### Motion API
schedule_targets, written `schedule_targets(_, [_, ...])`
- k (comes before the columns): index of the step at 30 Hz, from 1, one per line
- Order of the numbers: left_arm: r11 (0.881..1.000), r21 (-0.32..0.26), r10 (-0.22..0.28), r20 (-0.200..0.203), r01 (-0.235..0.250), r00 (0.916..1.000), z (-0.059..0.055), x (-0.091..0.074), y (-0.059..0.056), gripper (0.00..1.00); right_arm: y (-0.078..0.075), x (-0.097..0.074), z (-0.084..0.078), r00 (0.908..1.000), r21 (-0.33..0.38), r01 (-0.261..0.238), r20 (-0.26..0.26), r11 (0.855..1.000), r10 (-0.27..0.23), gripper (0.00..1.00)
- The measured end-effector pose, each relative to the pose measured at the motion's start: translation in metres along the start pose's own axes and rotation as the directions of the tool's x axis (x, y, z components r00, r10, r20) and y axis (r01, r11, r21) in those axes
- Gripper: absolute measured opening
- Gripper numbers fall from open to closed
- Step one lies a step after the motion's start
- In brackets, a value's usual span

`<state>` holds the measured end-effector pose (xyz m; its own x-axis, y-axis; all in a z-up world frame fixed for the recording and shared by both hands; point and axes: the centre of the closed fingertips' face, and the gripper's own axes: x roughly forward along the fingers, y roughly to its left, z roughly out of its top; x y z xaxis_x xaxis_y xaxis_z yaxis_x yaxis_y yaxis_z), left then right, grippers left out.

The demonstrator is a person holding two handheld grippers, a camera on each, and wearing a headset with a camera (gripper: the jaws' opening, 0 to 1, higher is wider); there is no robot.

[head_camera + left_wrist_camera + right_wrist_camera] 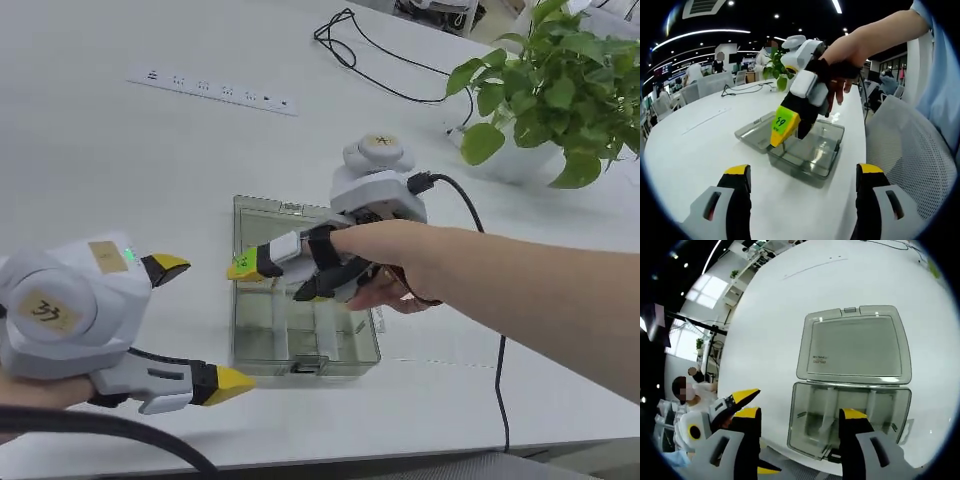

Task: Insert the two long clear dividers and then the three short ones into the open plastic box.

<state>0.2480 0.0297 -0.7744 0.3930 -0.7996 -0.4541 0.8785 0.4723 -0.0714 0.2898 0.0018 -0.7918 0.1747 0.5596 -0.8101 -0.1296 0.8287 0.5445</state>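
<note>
The clear plastic box (250,345) lies open on the white table, its lid (262,215) folded flat on the far side. Clear divider strips (326,335) stand inside the base; how many I cannot tell. My right gripper (273,281), held in a hand, hovers open just above the box with nothing visible between its fingers. In the right gripper view the base (801,412) with upright strips (830,407) lies straight ahead, the lid (855,347) beyond. My left gripper (197,322) is open to the left of the box, empty. In the left gripper view the right gripper (785,131) dips over the box (810,165).
A white power strip (215,90) lies far back on the table, with a black cable (390,70) and a potted plant (550,80) at the back right. The right gripper's cable (500,350) runs off the front edge. A mesh chair (920,165) stands beside the table.
</note>
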Motion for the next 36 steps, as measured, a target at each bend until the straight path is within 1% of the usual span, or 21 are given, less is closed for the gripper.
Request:
schedule_targets(2, [1.0, 0.001, 0.002, -0.003, -0.002, 1.0, 0.0, 0.0, 0.0, 0.88, 0.006, -0.002, 0.0, 0.9997, 0.004, -0.021, 0.011, 1.0, 0.021, 0.69])
schedule_targets(4, [1.0, 0.002, 0.003, -0.005, -0.003, 1.0, 0.001, 0.0, -0.001, 0.88, 0.016, -0.004, -0.002, 0.9978, 0.005, -0.063, 0.02, 0.998, 0.063, 0.73])
schedule_targets(5, [1.0, 0.002, 0.003, -0.006, -0.003, 1.0, 0.002, 0.0, -0.002, 0.88, 0.015, -0.005, -0.003, 0.9975, 0.013, -0.068, 0.02, 0.998, 0.067, 0.75])
schedule_targets(7, [1.0, 0.004, 0.003, -0.007, -0.003, 1.0, 0.002, 0.0, -0.002, 0.88, 0.017, -0.005, 0.001, 0.9948, 0.01, -0.091, 0.045, 0.996, 0.091, 0.81])
schedule_targets(10, [1.0, 0.0, 0.005, -0.007, -0.005, 1.0, 0.004, 0.0, -0.003, 0.88, 0.021, -0.006, 0.001, 0.9926, 0.012, -0.106, 0.061, 0.994, 0.105, 0.9])
schedule_targets(14, [1.0, 0.003, 0.009, -0.007, -0.009, 0.9999, 0.006, 0.0, -0.004, 0.88, 0.027, -0.009, 0.0, 0.9894, 0.004, -0.121, 0.081, 0.993, 0.12, 0.95])
schedule_targets(16, [1.0, 0.004, 0.014, -0.009, -0.014, 0.9999, 0.007, -0.001, -0.004, 0.88, 0.032, -0.011, 0.0, 0.9862, 0.005, -0.14, 0.09, 0.99, 0.138, 0.98])
schedule_targets(17, [1.0, 0.005, 0.017, -0.008, -0.017, 0.9998, 0.009, -0.002, -0.004, 0.88, 0.036, -0.012, 0.002, 0.9826, 0.003, -0.155, 0.103, 0.988, 0.154, 0.99])
schedule_targets(18, [1.0, 0.006, 0.02, -0.009, -0.02, 0.9998, 0.009, -0.003, -0.005, 0.88, 0.037, -0.014, 0.002, 0.9824, 0.003, -0.157, 0.103, 0.988, 0.156, 1.0])
schedule_targets(19, [1.0, 0.007, 0.025, -0.009, -0.025, 0.9996, 0.01, -0.004, -0.005, 0.88, 0.04, -0.016, 0.007, 0.9768, -0.012, -0.178, 0.119, 0.984, 0.178, 1.0])
schedule_targets(20, [1.0, 0.006, 0.029, -0.01, -0.029, 0.9995, 0.01, -0.004, -0.005, 0.88, 0.042, -0.017, 0.009, 0.9747, -0.019, -0.187, 0.121, 0.982, 0.188, 1.0])
schedule_targets(22, [0.999, 0.009, 0.038, -0.013, -0.038, 0.9992, 0.011, -0.006, -0.006, 0.88, 0.045, -0.02, 0.009, 0.9725, -0.031, -0.194, 0.126, 0.981, 0.196, 1.0])
schedule_targets(24, [0.999, 0.008, 0.047, -0.017, -0.047, 0.9988, 0.012, -0.007, -0.008, 0.88, 0.051, -0.023, 0.006, 0.9682, -0.048, -0.214, 0.123, 0.976, 0.218, 1.0])
schedule_targets(26, [0.998, 0.007, 0.06, -0.017, -0.06, 0.998, 0.014, -0.008, -0.009, 0.88, 0.053, -0.026, 0.01, 0.9618, -0.062, -0.235, 0.129, 0.97, 0.241, 1.0])
schedule_targets(29, [0.997, 0.004, 0.073, -0.015, -0.073, 0.9972, 0.017, -0.01, -0.012, 0.88, 0.055, -0.028, 0.008, 0.9594, -0.095, -0.24, 0.13, 0.966, 0.251, 1.0])
schedule_targets(31, [0.996, 0.003, 0.087, -0.019, -0.087, 0.9961, 0.017, -0.012, -0.013, 0.88, 0.054, -0.029, 0.007, 0.9546, -0.13, -0.254, 0.126, 0.958, 0.27, 1.0])
schedule_targets(32, [0.996, 0.003, 0.092, -0.02, -0.092, 0.9956, 0.017, -0.013, -0.014, 0.88, 0.054, -0.031, 0.005, 0.9565, -0.131, -0.249, 0.122, 0.96, 0.265, 1.0])
schedule_targets(33, [0.995, 0.002, 0.1, -0.02, -0.1, 0.9948, 0.017, -0.014, -0.014, 0.88, 0.055, -0.034, 0.003, 0.9542, -0.161, -0.255, 0.117, 0.953, 0.275, 1.0])
schedule_targets(34, [0.994, -0.001, 0.107, -0.022, -0.107, 0.994, 0.017, -0.014, -0.016, 0.88, 0.055, -0.037, 0.003, 0.9533, -0.19, -0.248, 0.126, 0.95, 0.274, 1.0])
schedule_targets(35, [0.994, -0.002, 0.113, -0.021, -0.113, 0.9934, 0.018, -0.014, -0.016, 0.88, 0.054, -0.039, 0.002, 0.9541, -0.205, -0.245, 0.124, 0.948, 0.273, 1.0])
schedule_targets(36, [0.993, -0.005, 0.118, -0.022, -0.118, 0.9928, 0.018, -0.015, -0.017, 0.88, 0.054, -0.041, 0.0, 0.9523, -0.225, -0.247, 0.123, 0.942, 0.279, 1.0])
